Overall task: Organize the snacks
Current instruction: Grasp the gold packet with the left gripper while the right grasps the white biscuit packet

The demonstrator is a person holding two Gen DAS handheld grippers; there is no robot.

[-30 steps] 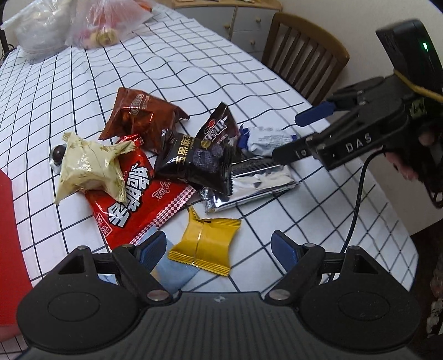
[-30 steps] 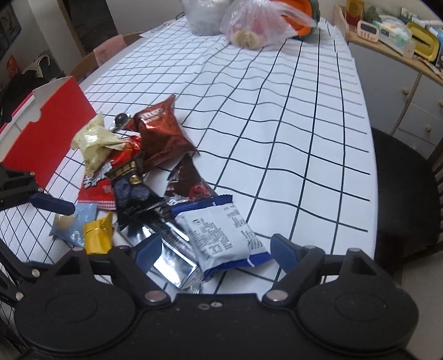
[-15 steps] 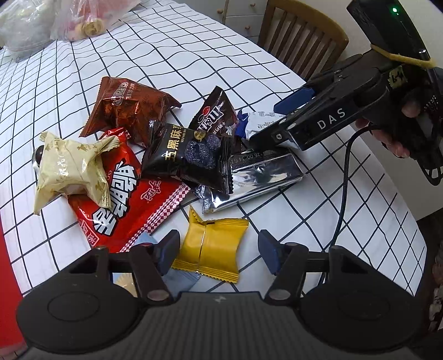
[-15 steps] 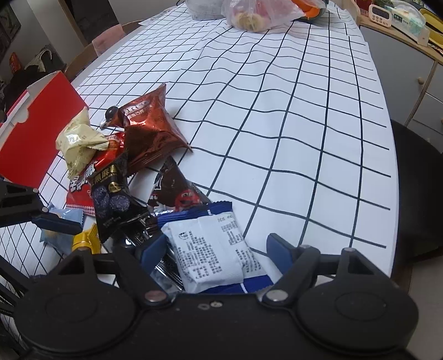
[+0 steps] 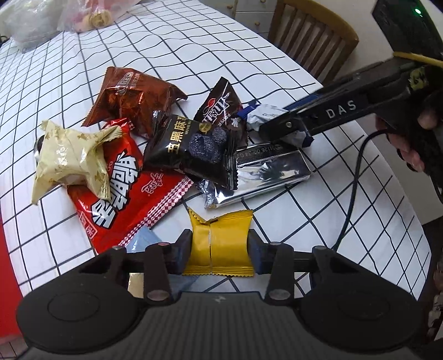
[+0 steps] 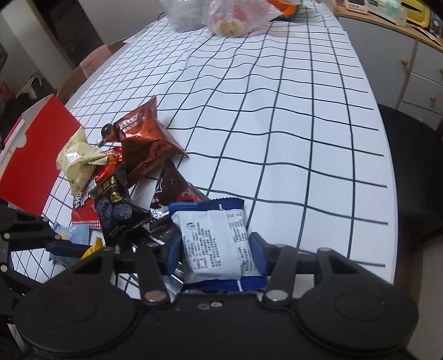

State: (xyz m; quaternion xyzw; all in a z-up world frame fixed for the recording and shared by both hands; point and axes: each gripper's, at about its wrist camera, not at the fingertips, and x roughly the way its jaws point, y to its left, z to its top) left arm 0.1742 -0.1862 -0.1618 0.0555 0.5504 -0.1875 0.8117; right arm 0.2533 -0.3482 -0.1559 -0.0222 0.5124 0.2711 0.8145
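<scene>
A yellow packet (image 5: 221, 238) lies on the checked tablecloth at the near edge of the snack pile. My left gripper (image 5: 220, 249) is closing on it, with both pads pressed against its sides. A white and blue packet (image 6: 210, 238) sits between the closing jaws of my right gripper (image 6: 214, 254), and its pads touch both edges. In the left wrist view the right gripper (image 5: 279, 130) reaches in from the right onto that packet. The pile also holds a brown packet (image 5: 130, 97), a cream packet (image 5: 72, 157), a red packet (image 5: 124, 193), a black packet (image 5: 193, 146) and a silver packet (image 5: 271, 171).
A red box (image 6: 30, 149) stands at the table's left edge beside the pile. Plastic bags (image 6: 235, 13) sit at the far end of the table (image 6: 277, 110). A wooden chair (image 5: 310, 36) and a dark seat (image 6: 409, 166) border the right side. A light blue packet (image 5: 144, 243) lies under the left finger.
Both grippers have narrowed from wide open. The left one now clamps the yellow packet and the right one the white and blue packet. Both have moved slightly closer to the pile.
</scene>
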